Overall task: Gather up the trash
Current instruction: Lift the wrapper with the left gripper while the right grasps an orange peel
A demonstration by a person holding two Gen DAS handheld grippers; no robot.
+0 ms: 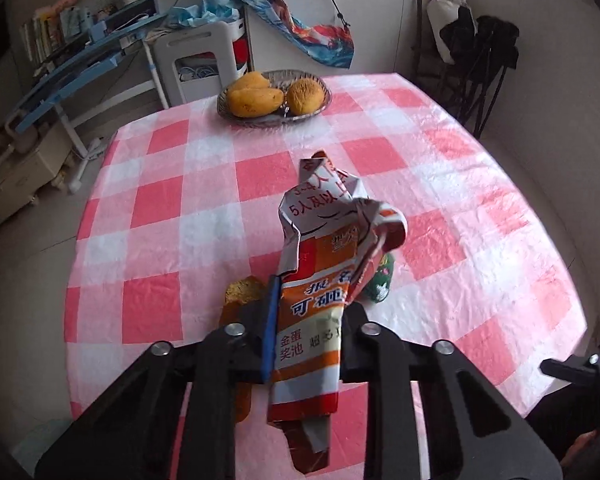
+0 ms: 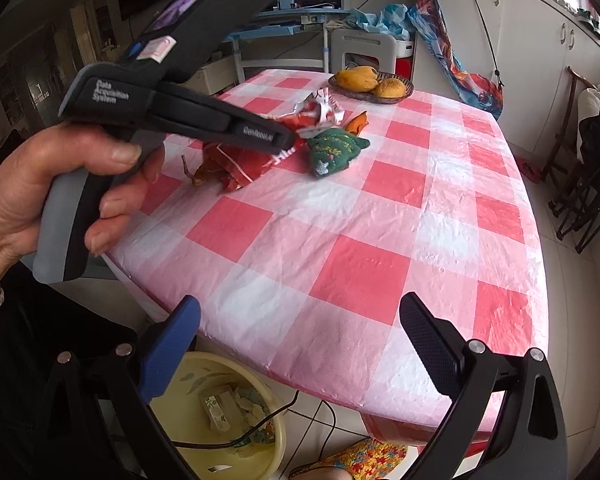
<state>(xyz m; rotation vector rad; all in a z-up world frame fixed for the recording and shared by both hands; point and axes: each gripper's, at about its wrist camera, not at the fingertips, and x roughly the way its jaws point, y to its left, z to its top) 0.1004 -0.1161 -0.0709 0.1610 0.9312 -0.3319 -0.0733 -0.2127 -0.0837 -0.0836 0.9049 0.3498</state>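
My left claw (image 1: 308,320) is clamped on a crumpled orange-and-white wrapper (image 1: 320,256) printed with Chinese characters, among them "5人及以上" and "金蛋 奖池", above the near middle of the desk (image 1: 204,216). Its body reads "Data Acquisition System". My right claw (image 2: 296,344) gapes empty at the desk's near edge. Beyond lies a green pouch (image 2: 334,152), then what may be mangoes in a basket (image 1: 274,98).

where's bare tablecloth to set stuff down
Free: the wide pink-and-white checked tablecloth between the green knitted pouch and the near edge. Crowded: around the left gripper clamping the crumpled orange-and-white paper wrapper, and the mango basket.
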